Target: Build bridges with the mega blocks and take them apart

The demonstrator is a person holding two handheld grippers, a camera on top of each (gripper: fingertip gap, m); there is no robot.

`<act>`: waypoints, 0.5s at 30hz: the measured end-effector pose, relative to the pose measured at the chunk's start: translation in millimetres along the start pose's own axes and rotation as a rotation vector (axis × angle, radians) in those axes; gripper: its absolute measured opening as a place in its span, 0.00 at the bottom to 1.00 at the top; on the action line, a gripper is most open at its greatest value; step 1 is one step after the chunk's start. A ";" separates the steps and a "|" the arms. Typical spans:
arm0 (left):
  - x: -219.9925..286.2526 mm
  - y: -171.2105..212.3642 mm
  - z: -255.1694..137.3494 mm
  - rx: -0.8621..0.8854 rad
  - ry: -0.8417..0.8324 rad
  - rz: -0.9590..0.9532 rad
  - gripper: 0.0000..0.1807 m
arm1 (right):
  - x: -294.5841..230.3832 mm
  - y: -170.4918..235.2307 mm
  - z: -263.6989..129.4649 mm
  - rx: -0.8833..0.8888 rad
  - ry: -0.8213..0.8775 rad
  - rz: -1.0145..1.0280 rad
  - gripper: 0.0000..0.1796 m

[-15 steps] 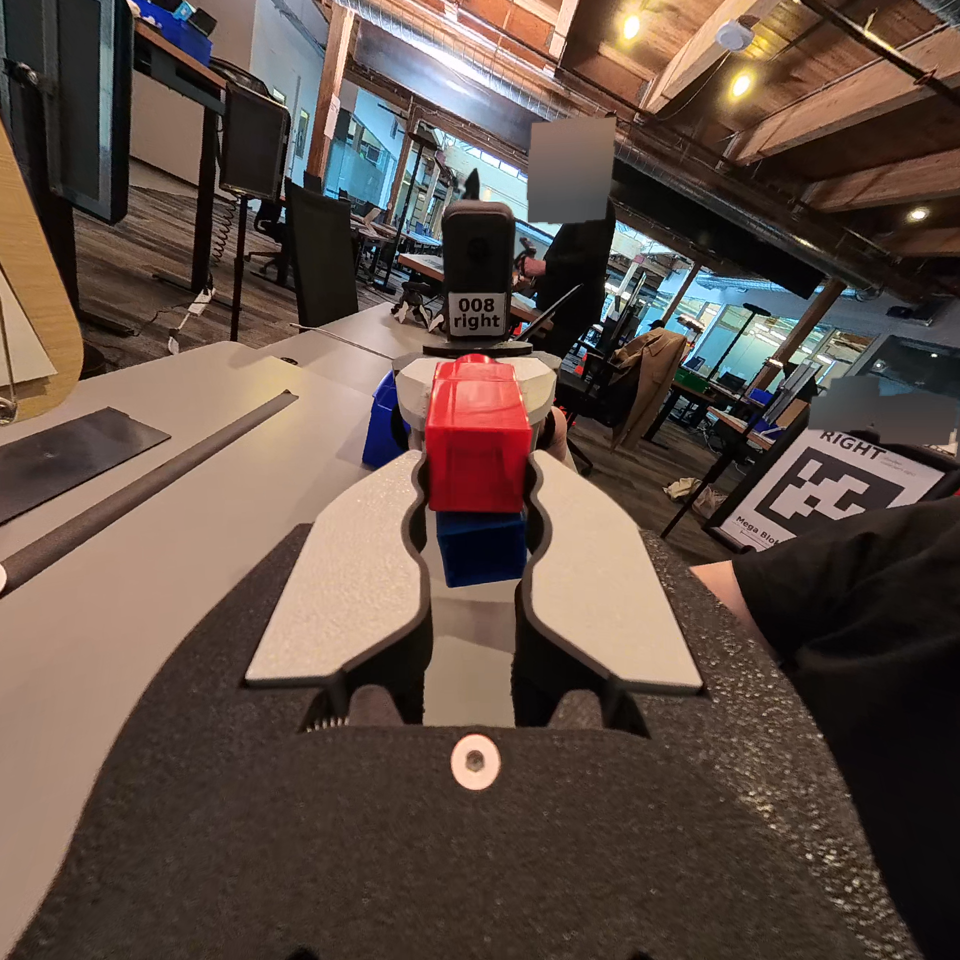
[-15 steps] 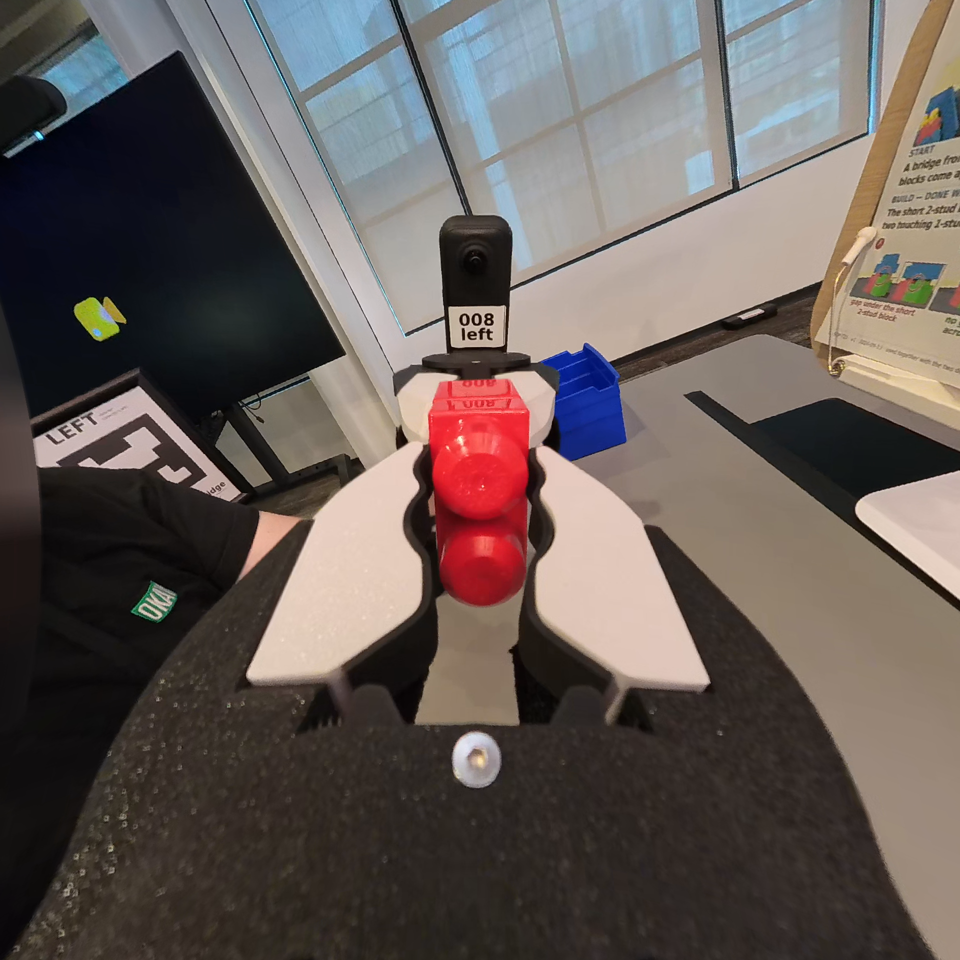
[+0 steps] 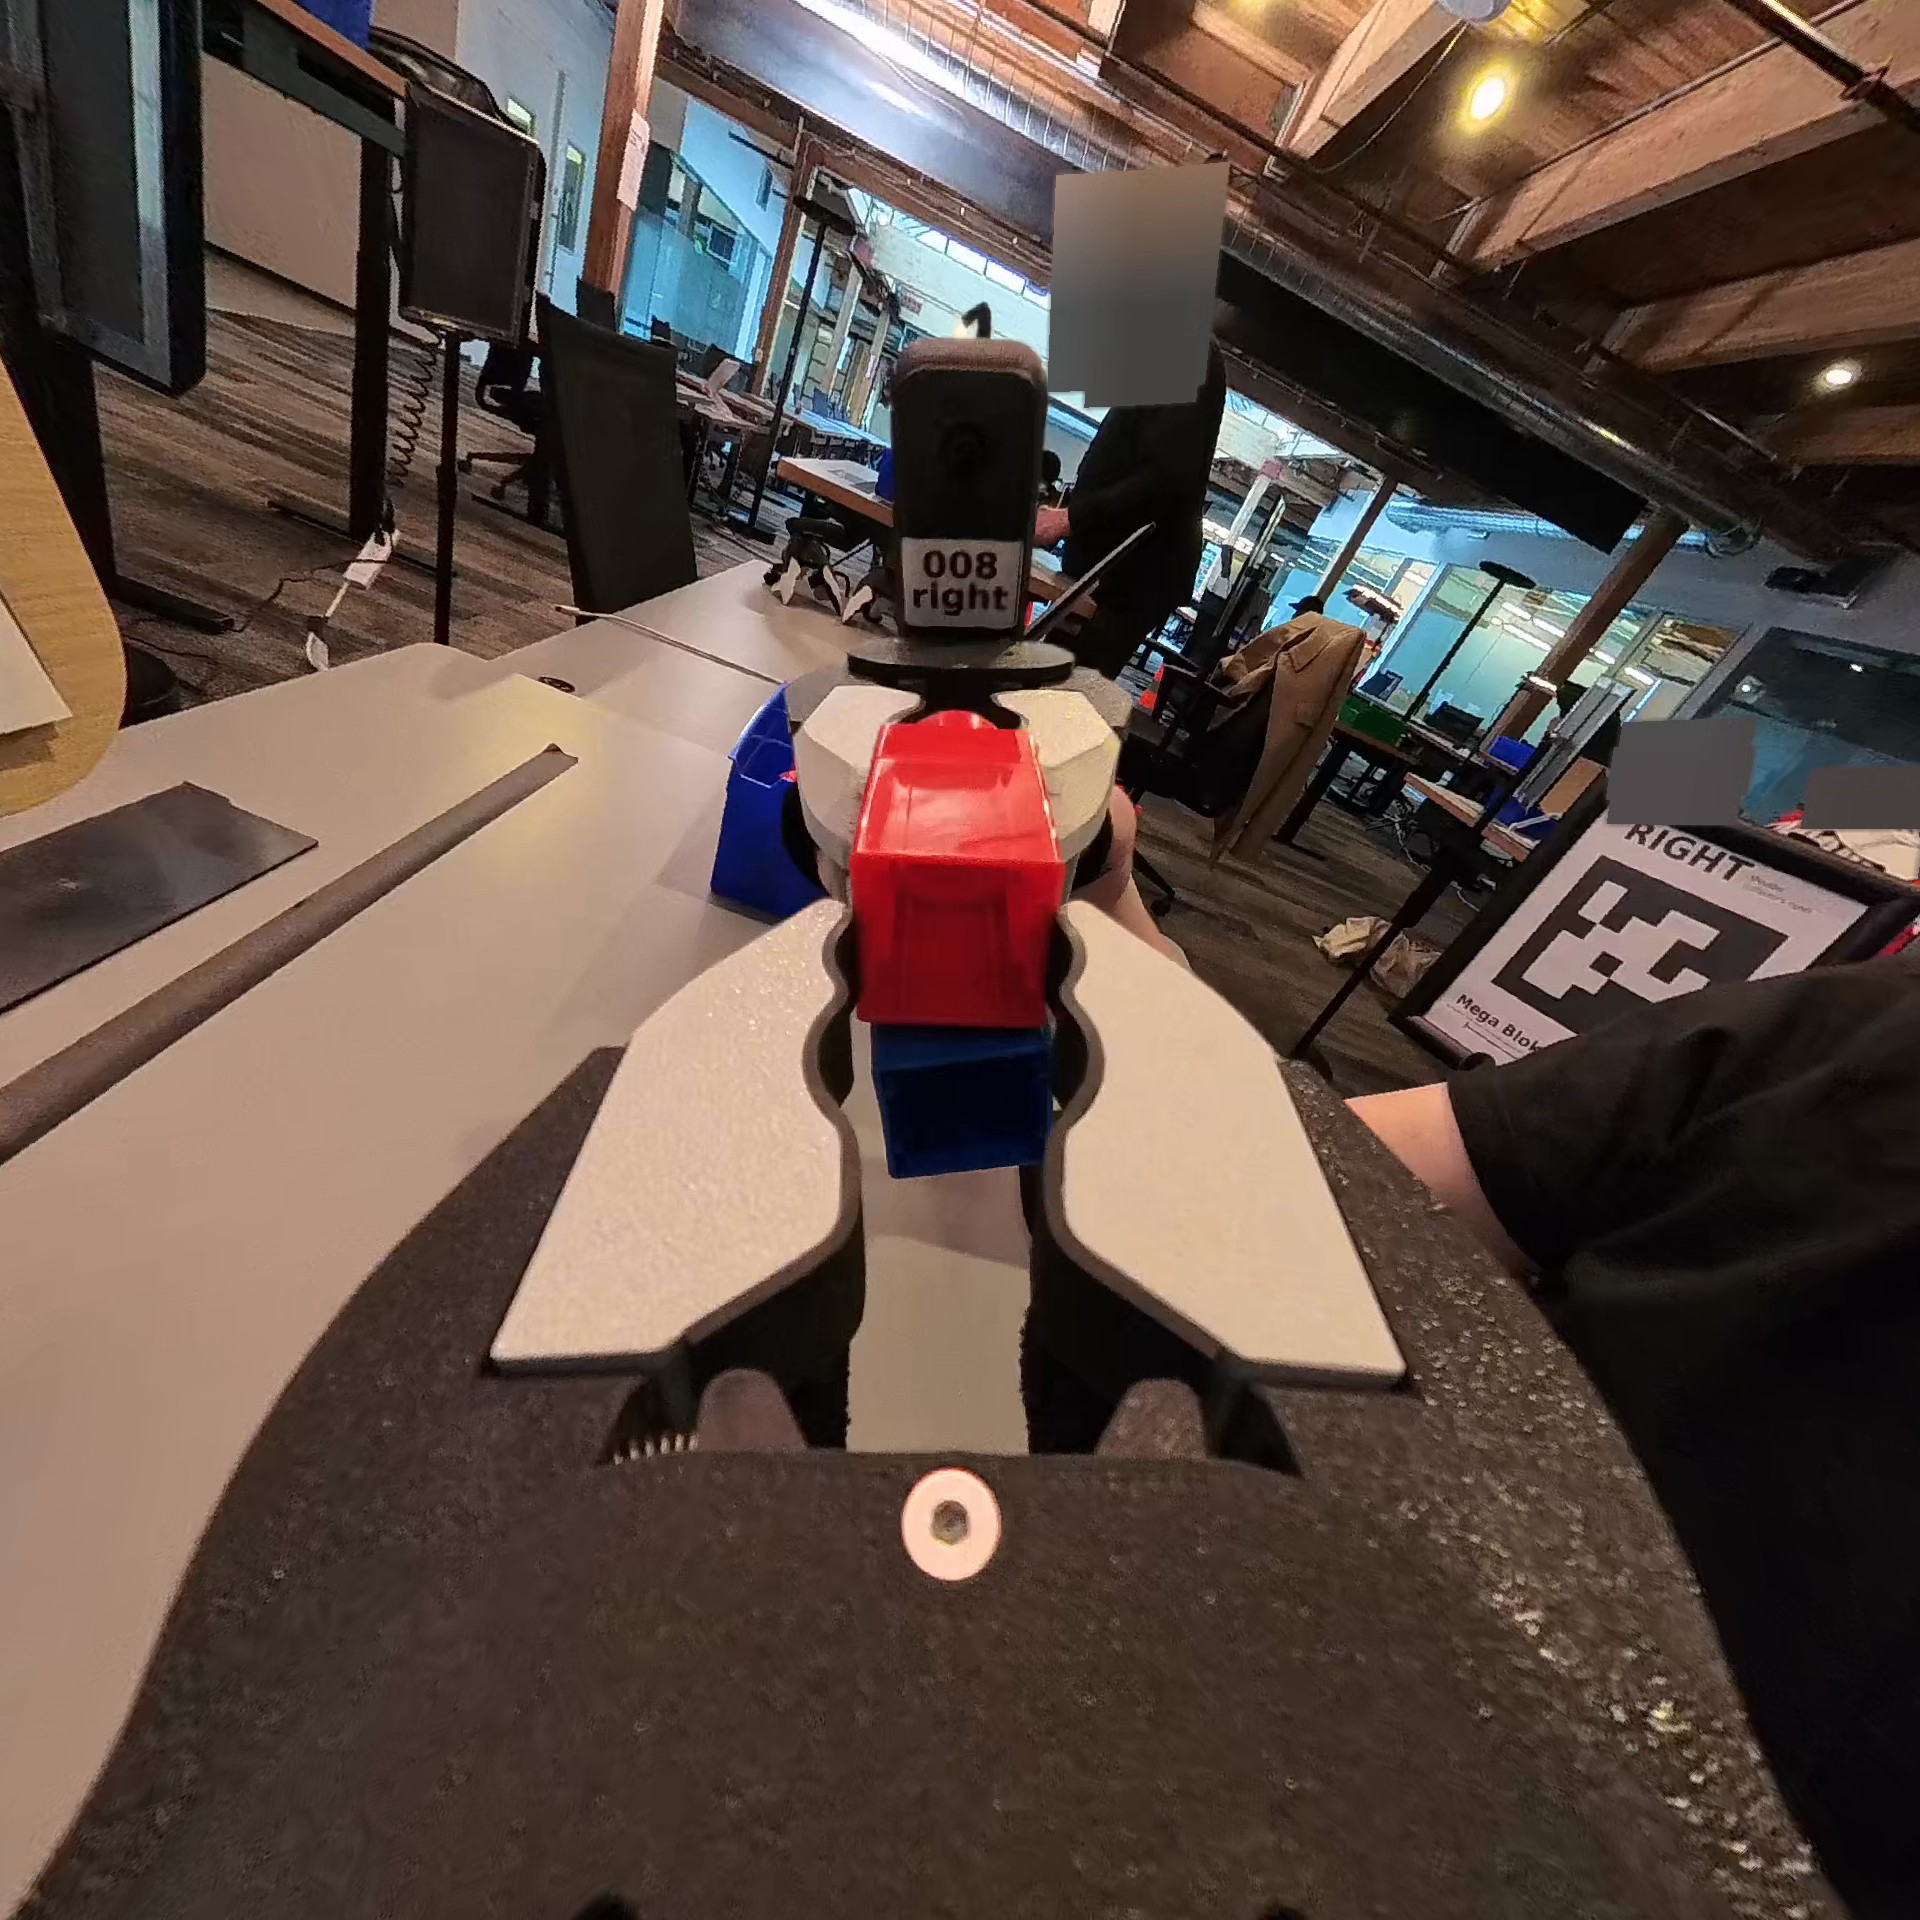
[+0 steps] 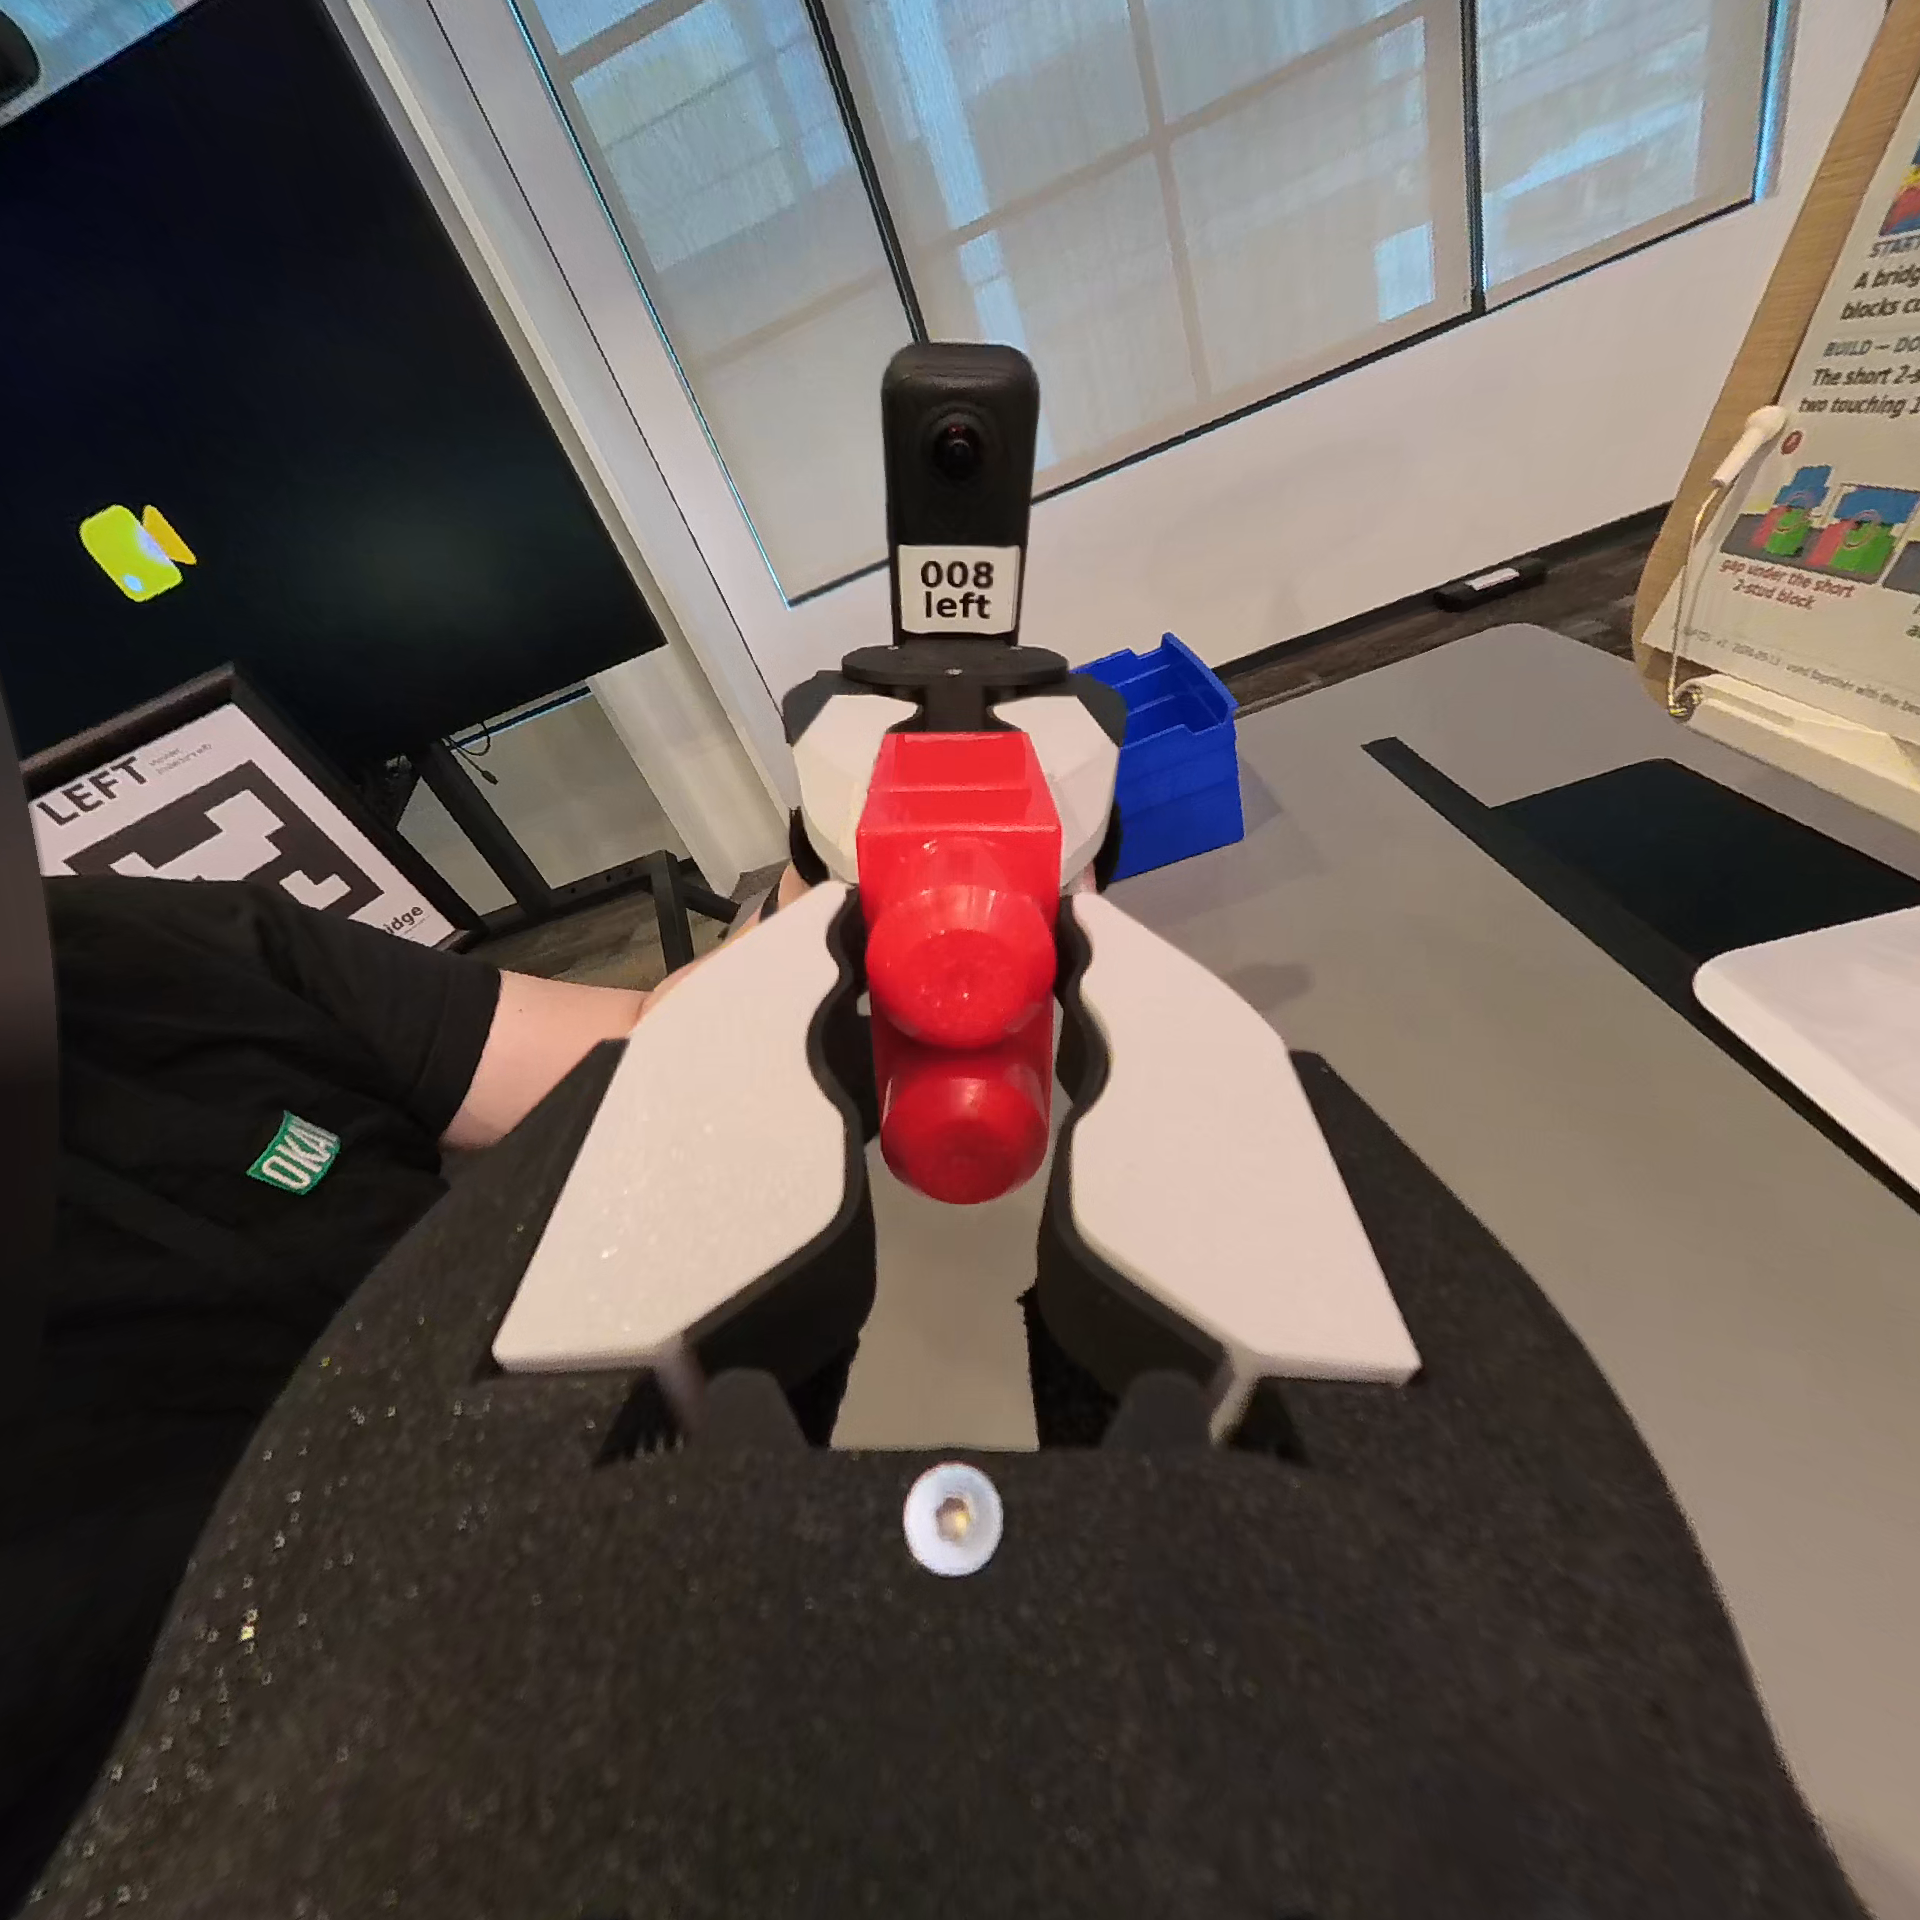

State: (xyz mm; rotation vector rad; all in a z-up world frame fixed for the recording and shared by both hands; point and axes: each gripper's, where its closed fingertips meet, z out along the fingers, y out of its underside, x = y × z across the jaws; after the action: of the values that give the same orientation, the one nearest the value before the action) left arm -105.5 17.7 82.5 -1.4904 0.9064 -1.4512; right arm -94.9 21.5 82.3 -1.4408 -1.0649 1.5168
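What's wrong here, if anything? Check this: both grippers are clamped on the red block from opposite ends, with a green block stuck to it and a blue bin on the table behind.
One error: the block stuck to the red block is blue, not green. The left wrist view shows the blue block attached beneath it. The rest holds: the left gripper and right gripper clamp it from opposite ends, with the blue bin behind.

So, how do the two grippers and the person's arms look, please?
Both the left gripper and the right gripper have a rough black body, pale grey wavy-edged fingers, a silver screw and a black camera carrying a white label. The person wears short black sleeves.
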 end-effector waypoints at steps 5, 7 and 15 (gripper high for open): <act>-0.7 1.3 1.1 -0.005 -0.003 0.004 0.19 | 0.9 -0.1 -1.1 0.007 -0.002 0.002 0.19; -0.2 -0.6 1.1 0.003 0.004 0.005 0.19 | 0.3 -1.6 -1.2 0.003 0.006 -0.013 0.19; -7.4 -14.0 -10.8 0.092 0.020 -0.066 0.33 | 8.0 -19.5 -8.3 0.131 0.027 0.056 0.19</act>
State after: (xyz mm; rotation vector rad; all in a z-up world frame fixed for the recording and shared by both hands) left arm -117.6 28.9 92.2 -1.4521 0.7984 -1.5371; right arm -87.3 36.3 97.7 -1.4064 -0.8980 1.5723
